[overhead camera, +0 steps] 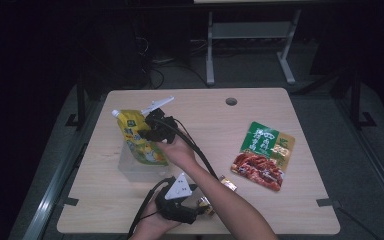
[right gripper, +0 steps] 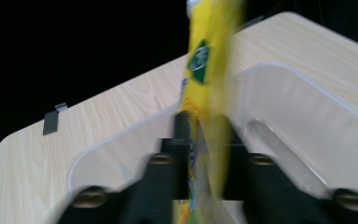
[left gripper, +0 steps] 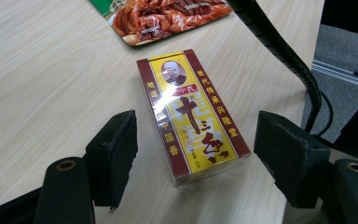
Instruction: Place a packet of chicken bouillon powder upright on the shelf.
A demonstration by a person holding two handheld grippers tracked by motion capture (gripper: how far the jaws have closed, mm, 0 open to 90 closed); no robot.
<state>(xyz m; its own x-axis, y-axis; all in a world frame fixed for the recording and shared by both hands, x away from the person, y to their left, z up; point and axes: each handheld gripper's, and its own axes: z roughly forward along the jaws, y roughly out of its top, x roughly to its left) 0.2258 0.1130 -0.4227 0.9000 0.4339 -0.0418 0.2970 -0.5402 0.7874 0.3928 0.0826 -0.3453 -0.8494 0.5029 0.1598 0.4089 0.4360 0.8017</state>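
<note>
A pale wood-grain table (overhead camera: 130, 210) sat in a dark room, a white metal frame (overhead camera: 210, 50) behind it. The right claw (overhead camera: 147, 131) pinched the yellow spout pouch (overhead camera: 137, 137) upright over the clear plastic bin (overhead camera: 130, 167). The left claw (overhead camera: 200, 206) gaped around the red-and-yellow box (left gripper: 193, 112) of Chinese characters, green meat packet (overhead camera: 265, 155) nearby.

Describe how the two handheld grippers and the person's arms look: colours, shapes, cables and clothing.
Both grippers are black. The left gripper and the right gripper each carry a pale grey three-cornered plate on top and trail a black ribbed cable. In the left gripper view, the blocky pads are dark, rough foam on rounded black arms with brass-coloured rivets. The forearms are bare, with no sleeves visible.
</note>
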